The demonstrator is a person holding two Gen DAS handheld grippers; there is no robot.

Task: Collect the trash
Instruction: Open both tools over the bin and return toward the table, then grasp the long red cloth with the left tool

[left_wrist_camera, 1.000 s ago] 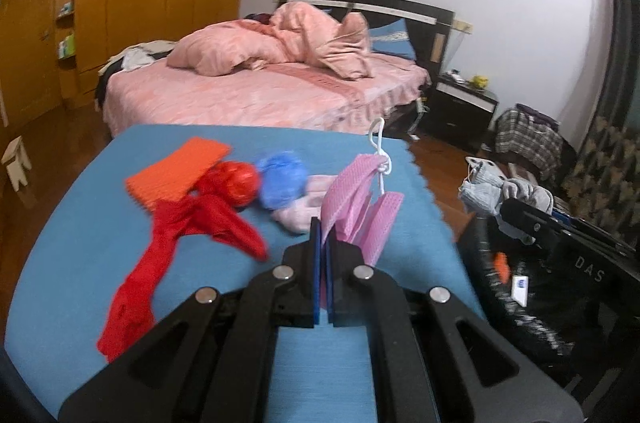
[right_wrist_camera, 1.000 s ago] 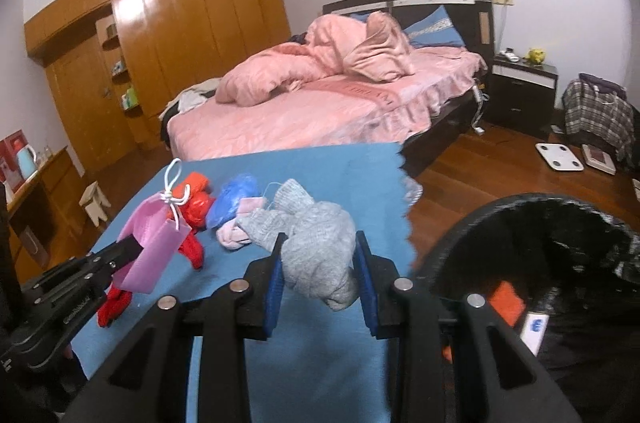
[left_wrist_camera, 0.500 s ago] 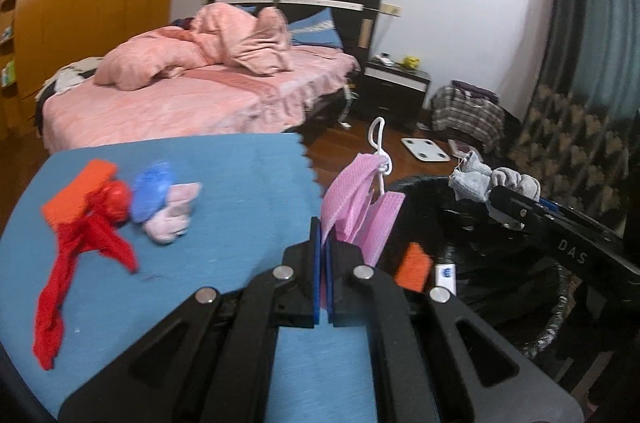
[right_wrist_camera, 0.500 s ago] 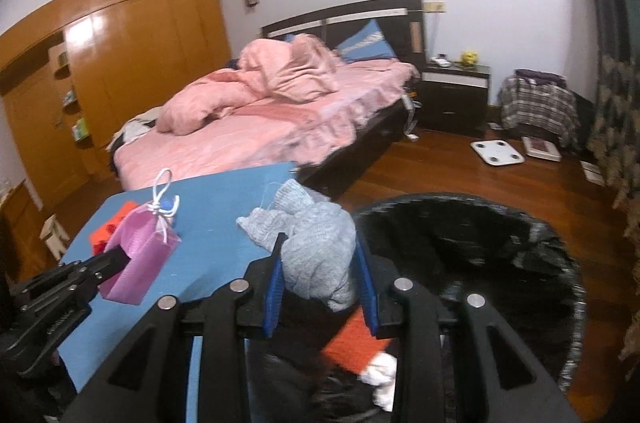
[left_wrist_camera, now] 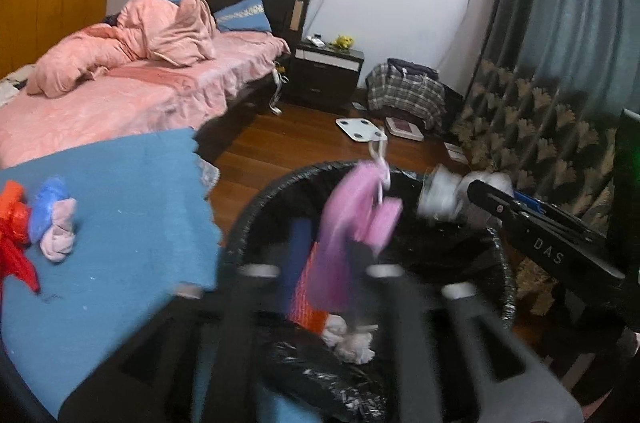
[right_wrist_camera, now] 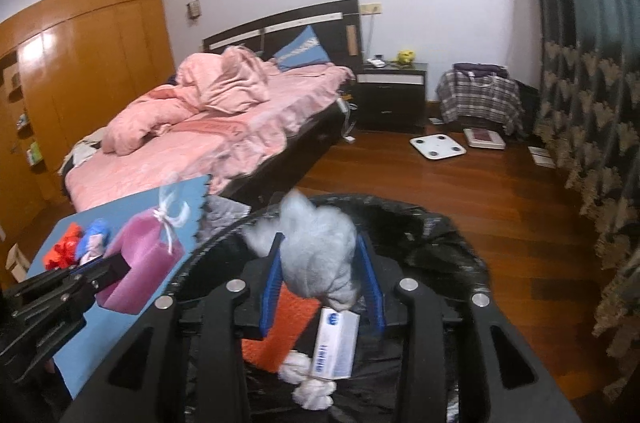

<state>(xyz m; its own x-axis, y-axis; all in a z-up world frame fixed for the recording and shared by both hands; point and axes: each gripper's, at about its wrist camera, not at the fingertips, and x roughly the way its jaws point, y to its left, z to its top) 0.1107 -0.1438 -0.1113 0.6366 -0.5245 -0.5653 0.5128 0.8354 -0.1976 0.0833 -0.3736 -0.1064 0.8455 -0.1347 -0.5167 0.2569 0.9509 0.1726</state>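
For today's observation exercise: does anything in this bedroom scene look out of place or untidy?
Yes. A white scale and a flat box lie loose on the wooden floor by the curtain. Crumpled red, blue and pink scraps sit on the blue cloth. The pink duvet is heaped unmade on the bed.

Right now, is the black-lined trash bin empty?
No, the trash bin already holds an orange mesh piece and a white box.
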